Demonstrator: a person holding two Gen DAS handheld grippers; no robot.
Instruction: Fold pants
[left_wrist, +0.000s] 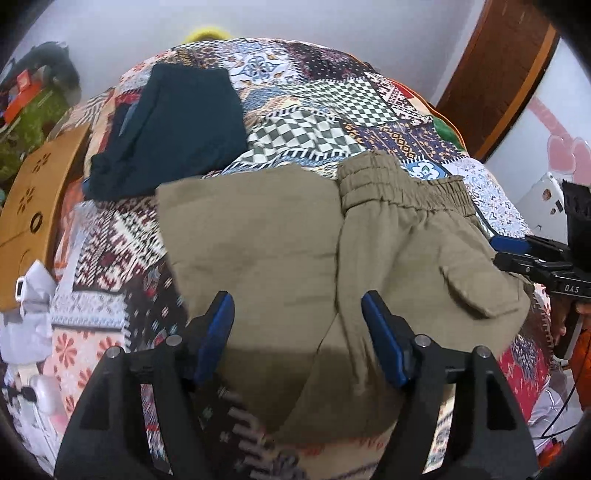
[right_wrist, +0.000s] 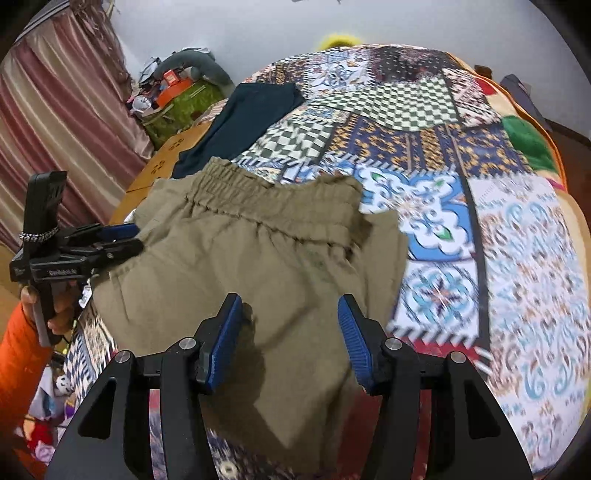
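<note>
Pants, one khaki pair, spread over the patchwork bedspread with the single elastic waistband at the far side. Folded once, judging by the straight edge running down the cloth in the left wrist view. One flap pocket showing near the right edge there.

Two grippers, each with two blue pads. Left gripper hovering over the near part of the khaki cloth, jaws standing well apart, released, nothing pinched between them. Right gripper likewise above the near cloth, jaws parted somewhat less widely, also released and grasping nothing. Each seen from the side in the other's camera, at the pants' outer edge; cannot tell from there whether touching the cloth.

One hand visible around the left gripper's handle, with one orange sleeve below it.

One dark teal garment lying folded beyond the pants at the far left of the bedspread, just beside the khaki cloth. One wooden bed board along the left, one pink curtain behind.
</note>
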